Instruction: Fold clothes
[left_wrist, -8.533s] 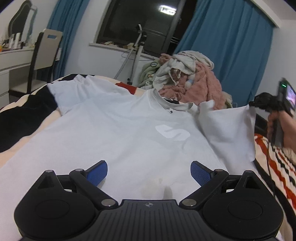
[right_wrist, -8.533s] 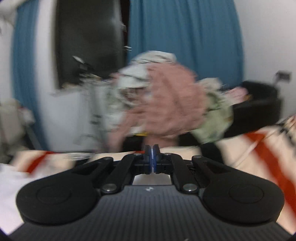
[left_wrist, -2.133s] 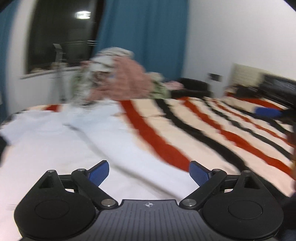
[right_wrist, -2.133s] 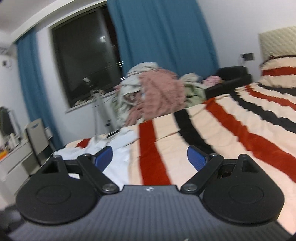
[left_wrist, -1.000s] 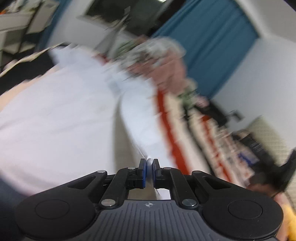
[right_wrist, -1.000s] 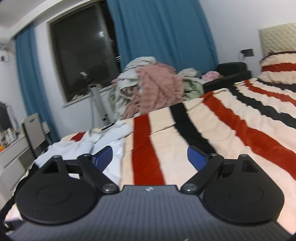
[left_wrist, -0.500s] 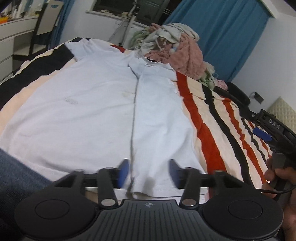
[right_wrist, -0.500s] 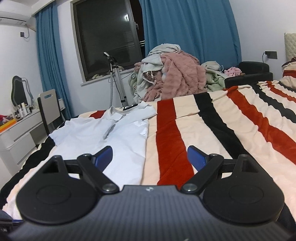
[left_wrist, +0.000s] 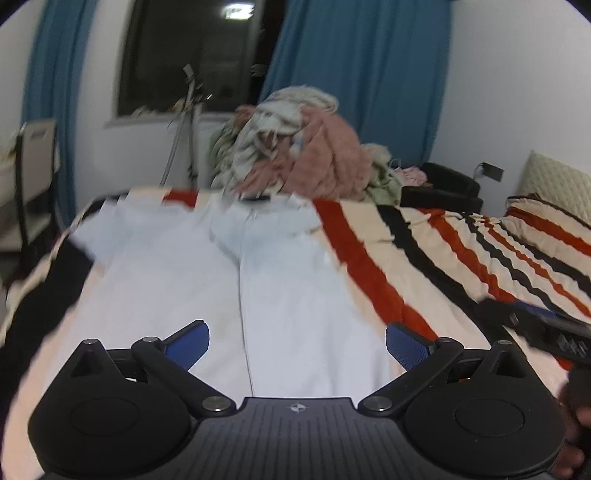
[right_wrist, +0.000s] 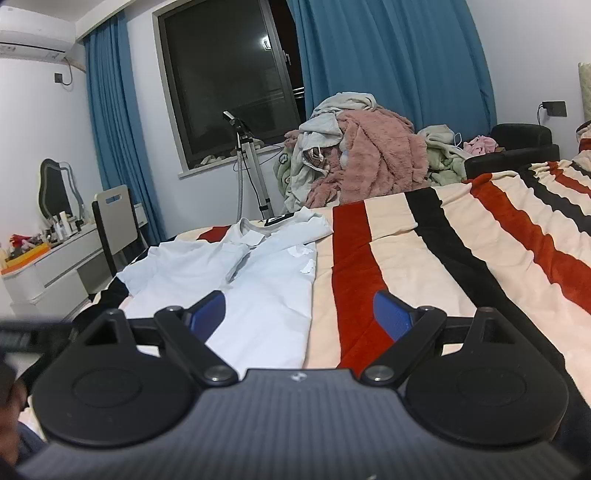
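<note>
A: Both claws are empty. The left claw (left_wrist: 297, 341) has its blue pads spread wide over the near hem of the shirt (left_wrist: 229, 288), and the right claw (right_wrist: 299, 312) is just as wide open, holding nothing.

B: Where does the shirt lie?

A: Flat on the striped bed (right_wrist: 461, 258), collar at the far end toward the heap of clothes (right_wrist: 354, 162). Its right side looks folded in over the middle; a long straight edge runs from collar to hem. The left sleeve (left_wrist: 99, 232) lies spread out toward the bed's left edge.

B: So the left side is next, I'd guess?

A: That's my reading. To do it well, I'd take the left edge at two places, near the shoulder and near the hem, lift only enough to clear the cloth below, and lay it over so the new edge runs parallel to the one already there. Pinch a single layer, or the panel underneath drags along.

B: And the claws relative to it?

A: The left one hovers just above the hem, about over that centre edge. The right one sits at the shirt's right border, half over bare bedspread.
</note>
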